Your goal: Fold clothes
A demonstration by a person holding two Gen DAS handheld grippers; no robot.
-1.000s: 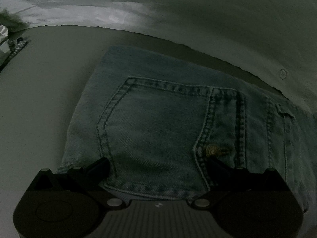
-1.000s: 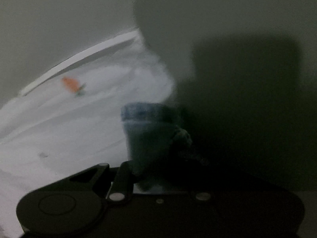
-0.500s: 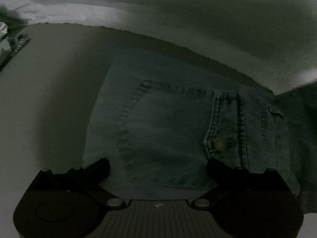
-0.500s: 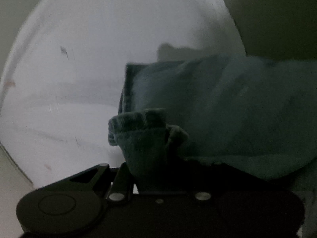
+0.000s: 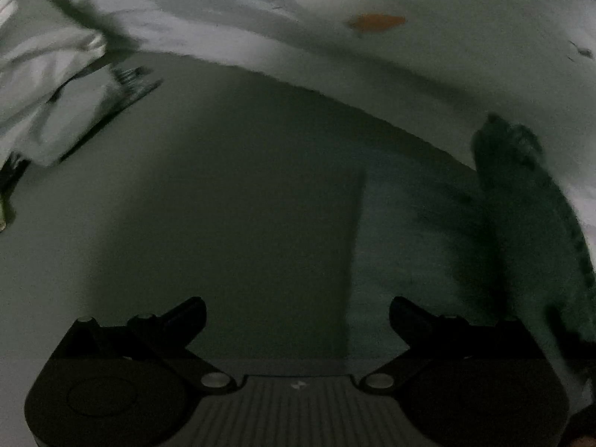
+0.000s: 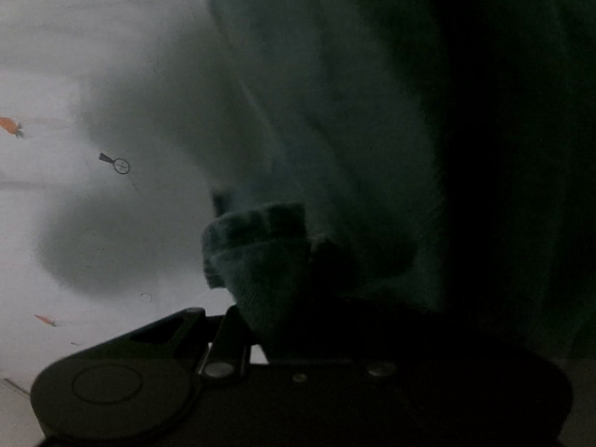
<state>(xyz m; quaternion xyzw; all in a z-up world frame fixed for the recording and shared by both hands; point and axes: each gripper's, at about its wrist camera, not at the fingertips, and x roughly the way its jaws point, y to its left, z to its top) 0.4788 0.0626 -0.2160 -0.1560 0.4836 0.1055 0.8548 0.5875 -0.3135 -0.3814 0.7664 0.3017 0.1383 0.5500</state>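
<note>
The blue denim jeans [image 5: 409, 260] lie on the grey surface at the right of the left wrist view, their straight left edge running up the middle. A dark, blurred fold of them [image 5: 521, 205] stands raised at the far right. My left gripper [image 5: 298, 307] hangs open above the surface just left of that edge, with nothing between its fingers. In the right wrist view my right gripper [image 6: 275, 320] has a bunched denim hem [image 6: 257, 249] between its jaws, which are closing on it. The rest of the jeans [image 6: 335, 111] hangs in front and hides the right finger.
A white sheet with small carrot prints [image 5: 376, 22] lies beyond the grey surface [image 5: 223, 205] and shows again as the sheet [image 6: 56, 205] at the left of the right wrist view. A crumpled white garment [image 5: 48, 85] sits at the far left.
My left gripper has slid left off the jeans pocket, so the denim now sits at the right. My right gripper has swung round with the hem, and the denim now fills most of its view.
</note>
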